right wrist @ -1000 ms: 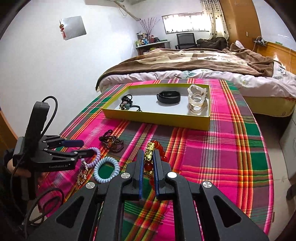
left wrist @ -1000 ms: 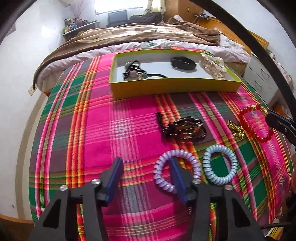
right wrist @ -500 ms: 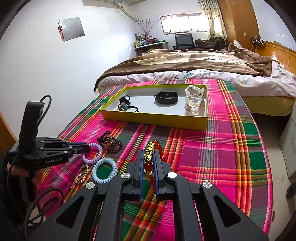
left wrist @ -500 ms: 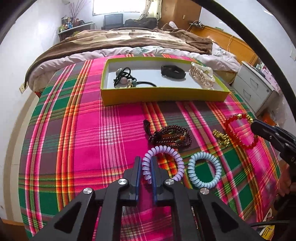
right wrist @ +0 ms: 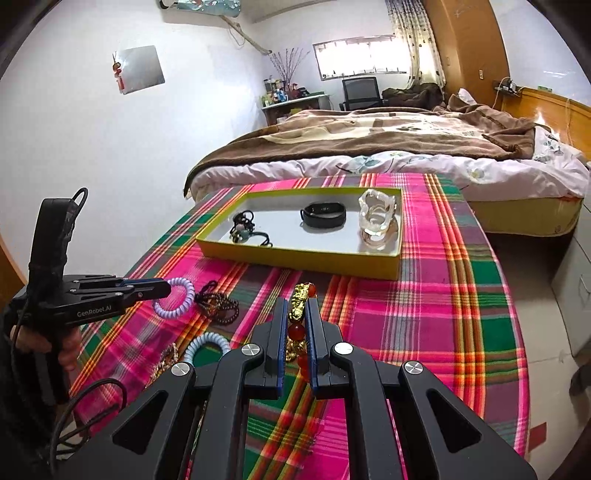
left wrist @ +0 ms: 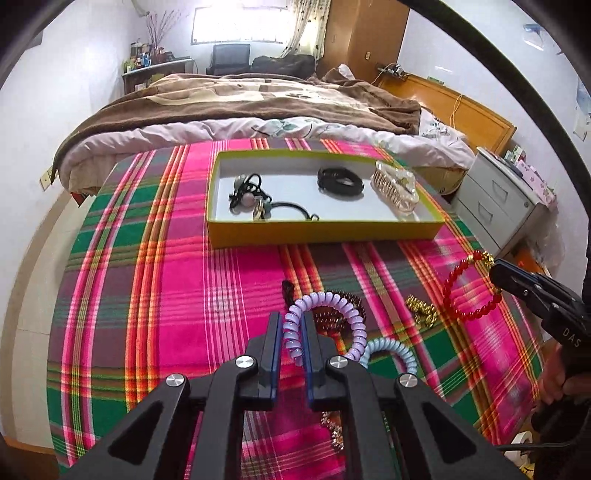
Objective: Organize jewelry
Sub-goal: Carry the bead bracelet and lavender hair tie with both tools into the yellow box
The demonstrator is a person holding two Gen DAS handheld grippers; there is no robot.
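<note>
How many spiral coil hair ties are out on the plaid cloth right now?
2. The lilac coil hair tie is pinched in the left gripper; the pale blue coil hair tie lies on the plaid cloth beside it.

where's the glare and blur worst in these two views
Left wrist view: the window is blown out to white, and the plaid cloth smears near the right edge. Right wrist view: the window glares less, and the cloth blurs at lower left. Both bend straight lines.

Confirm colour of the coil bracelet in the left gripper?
Pale lilac coil bracelet, pinched in the left gripper; clearest in the left wrist view.
</note>
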